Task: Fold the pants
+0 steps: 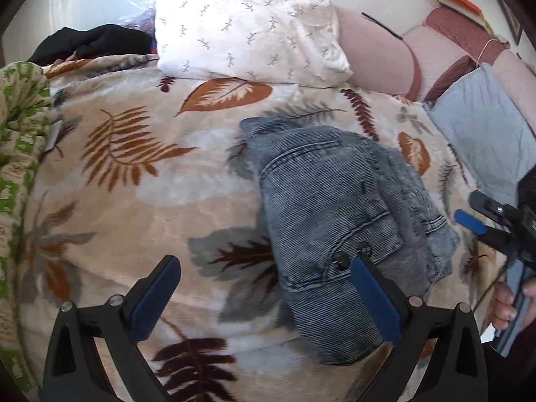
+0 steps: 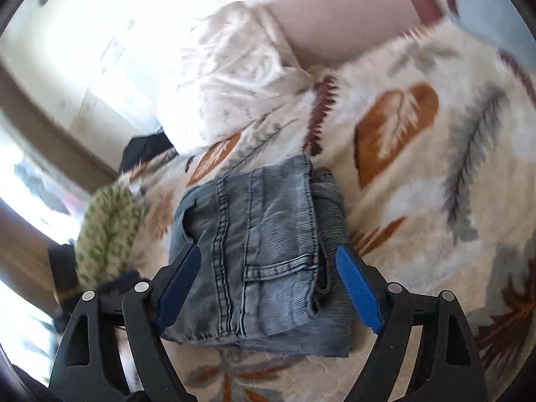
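Observation:
Grey-blue denim pants [image 1: 338, 214] lie folded into a compact stack on a leaf-patterned blanket [image 1: 140, 181]. My left gripper [image 1: 268, 264] is open and empty, above the blanket at the near left edge of the pants. In the right wrist view the folded pants [image 2: 264, 244] lie between my open fingers. My right gripper [image 2: 268, 261] is open and holds nothing, hovering over the near end of the stack. It also shows in the left wrist view [image 1: 479, 214] at the right, held by a hand.
A white patterned pillow [image 1: 248, 23] and a pink bolster [image 1: 375, 53] lie at the bed's head. A light blue quilted cloth [image 1: 482, 134] lies at the right. Black clothing [image 1: 93, 43] and a green-patterned cover [image 1: 20, 127] sit at the left.

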Demonstrator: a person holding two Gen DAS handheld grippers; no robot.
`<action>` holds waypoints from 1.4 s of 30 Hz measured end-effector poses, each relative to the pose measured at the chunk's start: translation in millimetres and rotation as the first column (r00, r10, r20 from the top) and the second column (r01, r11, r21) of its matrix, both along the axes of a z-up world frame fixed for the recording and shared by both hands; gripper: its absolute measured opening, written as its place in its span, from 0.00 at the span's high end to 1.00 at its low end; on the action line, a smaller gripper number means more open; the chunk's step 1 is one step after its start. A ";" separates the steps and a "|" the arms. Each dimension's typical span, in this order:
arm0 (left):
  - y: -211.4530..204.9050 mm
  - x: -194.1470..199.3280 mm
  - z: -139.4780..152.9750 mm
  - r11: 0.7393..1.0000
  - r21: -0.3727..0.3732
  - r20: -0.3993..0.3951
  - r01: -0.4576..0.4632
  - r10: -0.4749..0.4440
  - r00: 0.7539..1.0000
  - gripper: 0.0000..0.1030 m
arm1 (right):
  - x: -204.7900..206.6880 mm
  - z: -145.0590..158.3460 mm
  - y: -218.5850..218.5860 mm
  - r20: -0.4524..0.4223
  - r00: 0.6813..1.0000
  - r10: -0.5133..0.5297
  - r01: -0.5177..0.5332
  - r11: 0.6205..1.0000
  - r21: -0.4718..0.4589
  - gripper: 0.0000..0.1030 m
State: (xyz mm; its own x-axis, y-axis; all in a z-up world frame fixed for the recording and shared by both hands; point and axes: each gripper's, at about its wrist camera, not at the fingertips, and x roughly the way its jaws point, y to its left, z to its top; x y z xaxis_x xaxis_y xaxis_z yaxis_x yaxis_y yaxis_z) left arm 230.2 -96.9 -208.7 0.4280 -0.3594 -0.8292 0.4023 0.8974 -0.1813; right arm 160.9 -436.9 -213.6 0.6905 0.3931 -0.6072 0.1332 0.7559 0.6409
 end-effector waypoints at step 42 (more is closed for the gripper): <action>-19.6 -0.7 5.5 0.969 0.201 0.255 -0.144 0.090 0.963 0.00 | 26.2 -26.9 -17.4 -0.138 0.990 -0.040 0.044 0.999 0.026 0.19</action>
State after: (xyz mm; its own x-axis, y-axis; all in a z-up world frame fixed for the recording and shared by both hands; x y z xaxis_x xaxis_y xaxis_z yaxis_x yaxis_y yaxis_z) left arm 229.5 -116.6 -203.2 0.6534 -0.1194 -0.7475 0.3000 0.9475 0.1109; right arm 187.1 -454.2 -240.5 0.6180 0.3843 -0.6859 0.2528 0.7289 0.6362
